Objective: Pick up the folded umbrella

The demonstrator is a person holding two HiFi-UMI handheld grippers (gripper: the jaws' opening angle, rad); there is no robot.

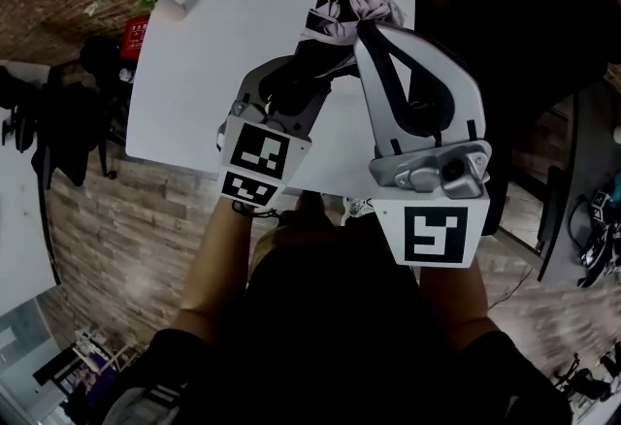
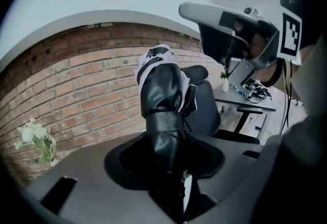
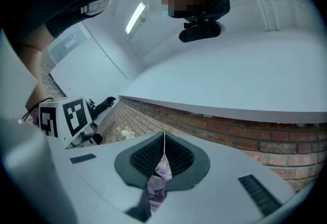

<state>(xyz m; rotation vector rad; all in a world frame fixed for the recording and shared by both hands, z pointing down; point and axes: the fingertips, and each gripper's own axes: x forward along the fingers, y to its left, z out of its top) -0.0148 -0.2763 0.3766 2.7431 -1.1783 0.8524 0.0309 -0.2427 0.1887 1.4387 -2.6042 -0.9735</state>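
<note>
Left hand-held gripper (image 2: 164,160) clamps the umbrella (image 2: 162,96), which runs out along its jaws; right hand-held gripper (image 3: 161,168) pinches its fabric tip.

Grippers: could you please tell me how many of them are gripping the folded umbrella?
2. The left gripper clamps the folded umbrella round its black strapped body; the right gripper pinches its pale fabric at the far end.
</note>
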